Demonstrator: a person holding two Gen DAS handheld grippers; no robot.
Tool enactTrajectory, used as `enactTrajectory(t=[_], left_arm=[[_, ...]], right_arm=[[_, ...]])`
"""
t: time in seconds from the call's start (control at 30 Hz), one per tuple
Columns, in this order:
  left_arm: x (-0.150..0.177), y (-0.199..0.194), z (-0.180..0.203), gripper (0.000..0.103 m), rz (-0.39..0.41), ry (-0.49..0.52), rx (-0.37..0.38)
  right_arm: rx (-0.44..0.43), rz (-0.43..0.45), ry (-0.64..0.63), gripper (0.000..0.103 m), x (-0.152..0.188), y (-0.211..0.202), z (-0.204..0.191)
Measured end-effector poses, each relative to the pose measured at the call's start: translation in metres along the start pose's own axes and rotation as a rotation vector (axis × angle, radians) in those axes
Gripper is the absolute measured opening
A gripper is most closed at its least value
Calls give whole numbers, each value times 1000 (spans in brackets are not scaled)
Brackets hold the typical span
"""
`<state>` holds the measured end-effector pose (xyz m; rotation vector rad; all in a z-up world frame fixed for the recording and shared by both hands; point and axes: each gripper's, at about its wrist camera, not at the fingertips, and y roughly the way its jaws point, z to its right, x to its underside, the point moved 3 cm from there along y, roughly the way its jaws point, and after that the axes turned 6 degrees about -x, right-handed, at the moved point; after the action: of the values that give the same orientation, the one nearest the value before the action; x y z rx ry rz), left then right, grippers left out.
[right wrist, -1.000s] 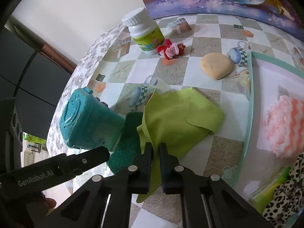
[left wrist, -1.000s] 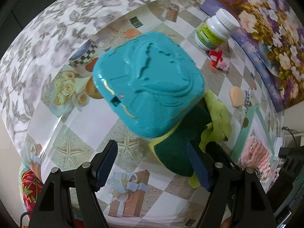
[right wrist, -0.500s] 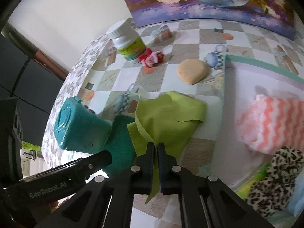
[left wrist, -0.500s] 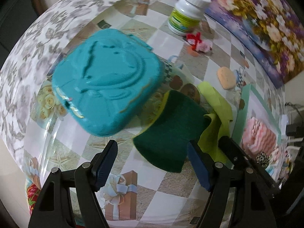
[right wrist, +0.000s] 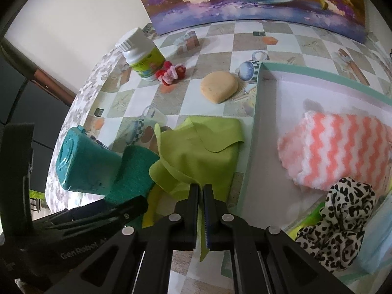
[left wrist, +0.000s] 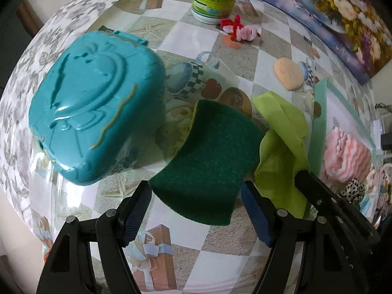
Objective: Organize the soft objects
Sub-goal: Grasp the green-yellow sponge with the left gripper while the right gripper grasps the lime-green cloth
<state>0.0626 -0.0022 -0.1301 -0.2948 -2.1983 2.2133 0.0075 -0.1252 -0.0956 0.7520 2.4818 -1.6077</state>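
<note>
My right tongs (right wrist: 200, 191) are clamped on the lime cloth (right wrist: 196, 152), just left of the tray (right wrist: 254, 132). My left tongs (left wrist: 196, 210) hang apart above the green sponge (left wrist: 210, 161) on the counter (left wrist: 171, 240).

glossy plastic teal box (left wrist: 95, 120), rough fibrous green scouring pad (left wrist: 210, 166), matt lime cloth (right wrist: 198, 152).

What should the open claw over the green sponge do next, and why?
Probably drop straight down and close on the green sponge. The left gripper is open with nothing between its pads, the sponge lies just ahead of them, and the right gripper already pinches the lime cloth.
</note>
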Motion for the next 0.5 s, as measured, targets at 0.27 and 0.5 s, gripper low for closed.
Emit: enactTrajectory(t=[0.27,0.5], left_arm=[[-4,8,16,74,3,21,-25],[-8,7,19,71,12,10,0]], right_arm=[[-8,-11,17,5,2,3,3],[-28,33,15,5,-3,-9,1]])
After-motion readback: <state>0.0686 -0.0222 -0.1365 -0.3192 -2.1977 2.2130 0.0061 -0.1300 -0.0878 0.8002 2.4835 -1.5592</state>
